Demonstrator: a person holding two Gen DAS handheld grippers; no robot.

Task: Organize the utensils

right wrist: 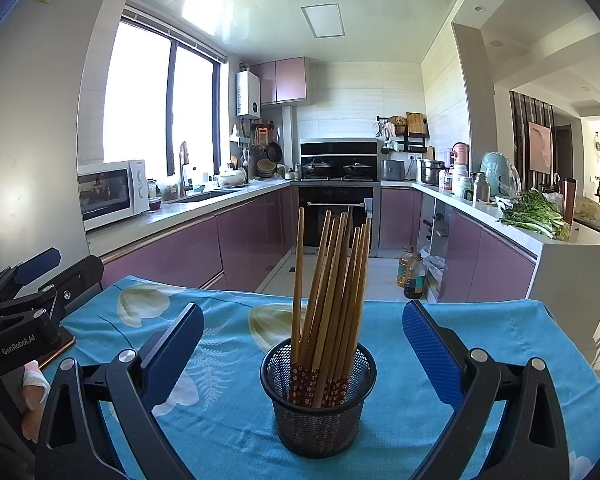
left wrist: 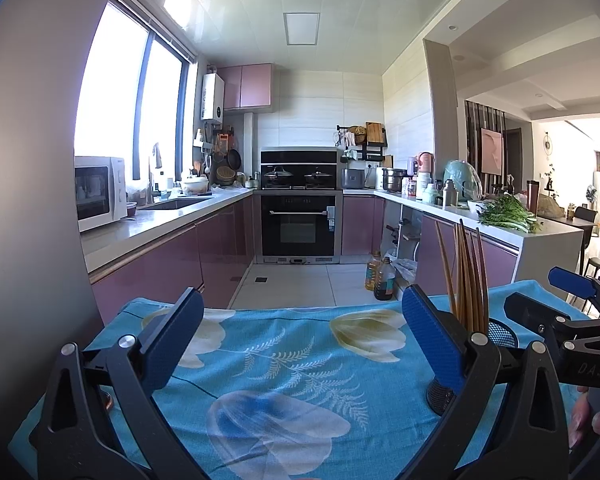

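- The right gripper (right wrist: 303,344) is spread wide, holding nothing; the mesh cup (right wrist: 318,400) stands between its jaws without touching them.
- The left gripper (left wrist: 302,336) is spread too, empty, over bare tablecloth (left wrist: 284,360), probably kept aside.
- The chopsticks (right wrist: 330,288) stand bunched upright in the cup, patterned ends down, leaning on its rim, so the sorting looks done.
- The cup sits on the blue flowered cloth, near the table's middle.
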